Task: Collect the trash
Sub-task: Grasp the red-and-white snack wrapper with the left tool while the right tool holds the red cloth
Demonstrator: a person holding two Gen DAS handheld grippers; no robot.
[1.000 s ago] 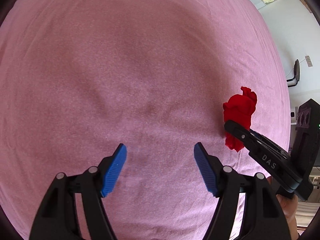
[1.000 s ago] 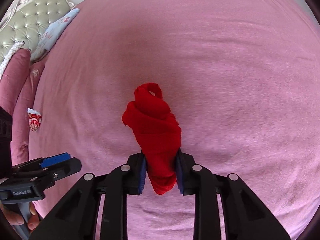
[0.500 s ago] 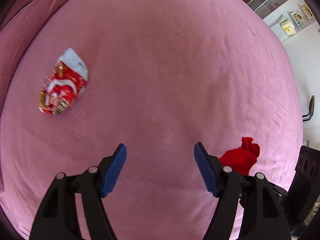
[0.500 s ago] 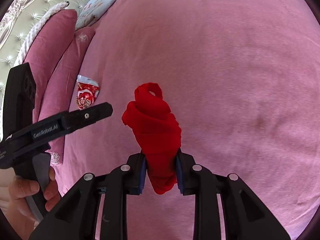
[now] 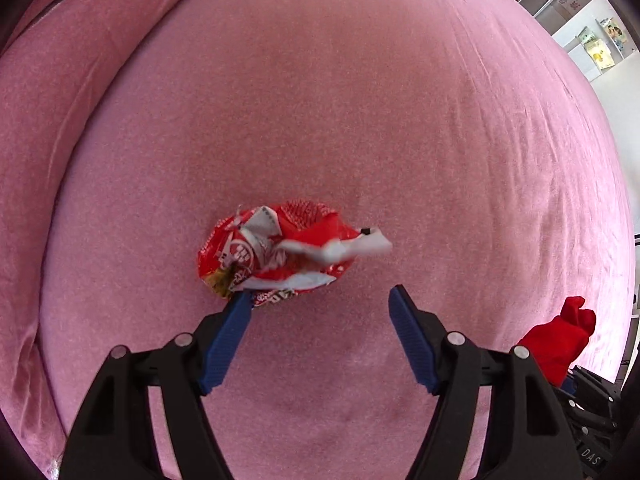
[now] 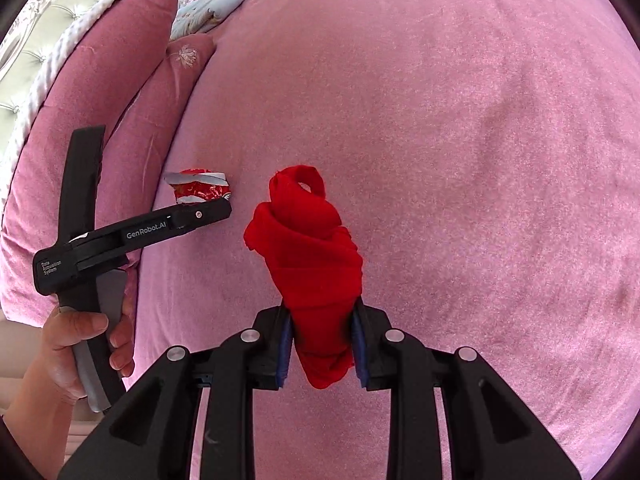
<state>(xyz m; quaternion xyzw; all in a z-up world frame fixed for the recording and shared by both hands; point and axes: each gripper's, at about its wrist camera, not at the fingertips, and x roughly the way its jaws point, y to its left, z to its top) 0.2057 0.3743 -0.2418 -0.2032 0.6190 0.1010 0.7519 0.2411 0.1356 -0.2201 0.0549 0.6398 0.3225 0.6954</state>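
Closing over the crumpled wrapper (image 5: 280, 252), the left tool (image 5: 320, 300) remains spread; the right tool (image 6: 322, 344) pinches red cloth (image 6: 308, 248).

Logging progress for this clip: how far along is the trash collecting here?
Done: the right gripper is shut on a red crumpled bundle. In hand: the left gripper is over the red snack wrapper on the pink bed, jaws closing, not yet gripping. Left: grasp and lift the wrapper; no bin is visible.
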